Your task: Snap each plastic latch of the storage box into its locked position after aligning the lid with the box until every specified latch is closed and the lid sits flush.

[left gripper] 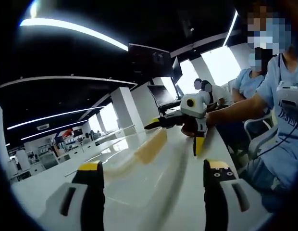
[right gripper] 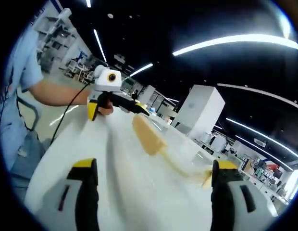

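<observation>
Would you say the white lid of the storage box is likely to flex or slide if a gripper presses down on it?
The lid looks like thin glossy plastic with moulded ridges, so it probably flexes slightly mid-span. Its shiny surface suggests the jaws could slip. The yellow latch appears stiffer and should snap rather than bend.

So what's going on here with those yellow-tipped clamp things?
A person is holding a two-jaw gripper in each hand over a white storage box lid. The left gripper and right gripper face each other from opposite ends of the box, both with jaws spread open and gripping nothing. A yellowish latch on the lid stands up, so it looks not yet snapped shut. Whether the other latches are closed can't be told from here.
</observation>
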The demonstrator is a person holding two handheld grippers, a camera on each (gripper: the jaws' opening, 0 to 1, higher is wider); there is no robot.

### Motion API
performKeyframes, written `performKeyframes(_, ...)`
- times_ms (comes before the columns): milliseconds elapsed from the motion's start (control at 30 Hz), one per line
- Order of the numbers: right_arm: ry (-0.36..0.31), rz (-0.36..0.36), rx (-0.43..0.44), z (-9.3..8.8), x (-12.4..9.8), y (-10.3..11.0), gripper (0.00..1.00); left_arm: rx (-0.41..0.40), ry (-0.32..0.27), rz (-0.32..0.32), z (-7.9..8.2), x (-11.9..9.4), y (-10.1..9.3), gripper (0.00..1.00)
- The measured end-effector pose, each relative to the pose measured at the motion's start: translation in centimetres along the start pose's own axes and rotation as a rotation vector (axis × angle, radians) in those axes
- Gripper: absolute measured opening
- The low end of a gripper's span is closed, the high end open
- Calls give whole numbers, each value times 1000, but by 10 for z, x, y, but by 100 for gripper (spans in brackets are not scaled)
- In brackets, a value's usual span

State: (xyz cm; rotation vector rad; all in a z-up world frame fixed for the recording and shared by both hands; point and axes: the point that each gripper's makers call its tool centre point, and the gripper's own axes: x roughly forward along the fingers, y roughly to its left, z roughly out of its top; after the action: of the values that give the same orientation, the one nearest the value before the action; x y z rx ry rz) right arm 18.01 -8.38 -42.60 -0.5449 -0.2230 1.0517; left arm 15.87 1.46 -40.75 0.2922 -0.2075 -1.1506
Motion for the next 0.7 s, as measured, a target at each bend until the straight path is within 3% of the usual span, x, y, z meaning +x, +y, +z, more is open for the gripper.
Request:
performKeyframes(100,3,1,-6,-1,0,0,99,-18,-19,7,5,-3,3,79)
performKeyframes(300,-3,1,1,-1,1,-3,98,-18,-61,80,12,-7,18,85)
performKeyframes(467,-3,1,-1,-1,1,-3,98,-11,2,114,-1,-4,25,86)
performKeyframes(700,-2,1,-3,-2,1,-7,98,-7,38,101,-8,-2,23,84)
